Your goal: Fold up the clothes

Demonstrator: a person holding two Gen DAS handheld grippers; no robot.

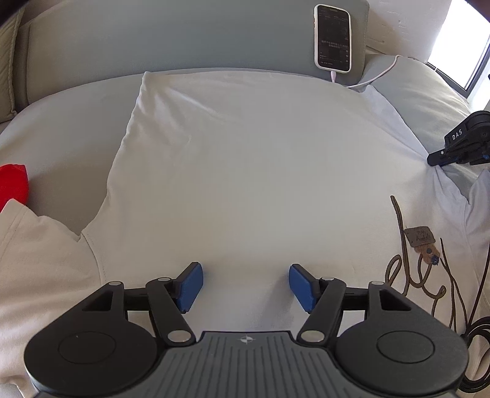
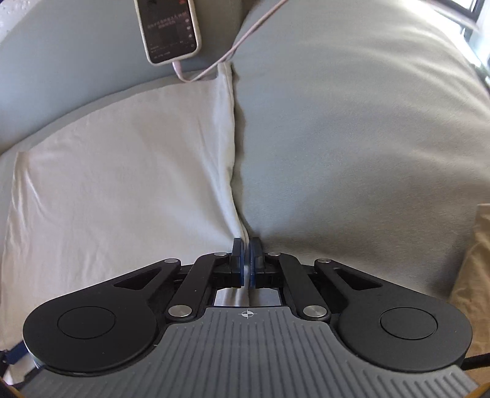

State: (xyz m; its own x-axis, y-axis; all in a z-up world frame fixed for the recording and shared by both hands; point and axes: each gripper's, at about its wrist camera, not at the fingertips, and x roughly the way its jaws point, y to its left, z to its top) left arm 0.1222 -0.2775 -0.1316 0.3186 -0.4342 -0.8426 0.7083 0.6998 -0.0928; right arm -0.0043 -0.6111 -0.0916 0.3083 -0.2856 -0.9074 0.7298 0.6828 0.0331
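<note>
On the grey sofa [image 1: 76,101], in the left wrist view, a white T-shirt [image 1: 245,171] lies spread flat. It fills the middle of the picture and reaches up to the back cushion. The left gripper [image 1: 246,286] points down at the near part of the shirt. Its jaws stand wide apart, and the blue pads [image 1: 191,286] hold nothing; only white cloth shows in the gap below them. I cannot tell if the pads touch the cloth. The shirt has a brown squiggly print [image 1: 422,266] near its right side. At the far right edge the black right gripper [image 1: 436,159] pokes in and pinches the shirt's edge, which puckers there. A phone [image 1: 333,38] leans on the back cushion with a white cable [image 1: 373,75] plugged in. A bit of red cloth [image 1: 12,183] sits at the left edge, cut off. A cream garment [image 1: 36,260] lies at the lower left, partly out of the picture.

In the right wrist view, the right gripper [image 2: 246,260] points steeply down. Its jaws are closed tight on the edge of the T-shirt [image 2: 122,183]. A thin fold of white cloth runs up from between the pads. The rest of the shirt lies to the left. Bare sofa [image 2: 352,137] is on the right. The phone [image 2: 170,29] is cut off at the top. Something tan [image 2: 473,260] shows at the right edge, and I cannot tell what it is.
</note>
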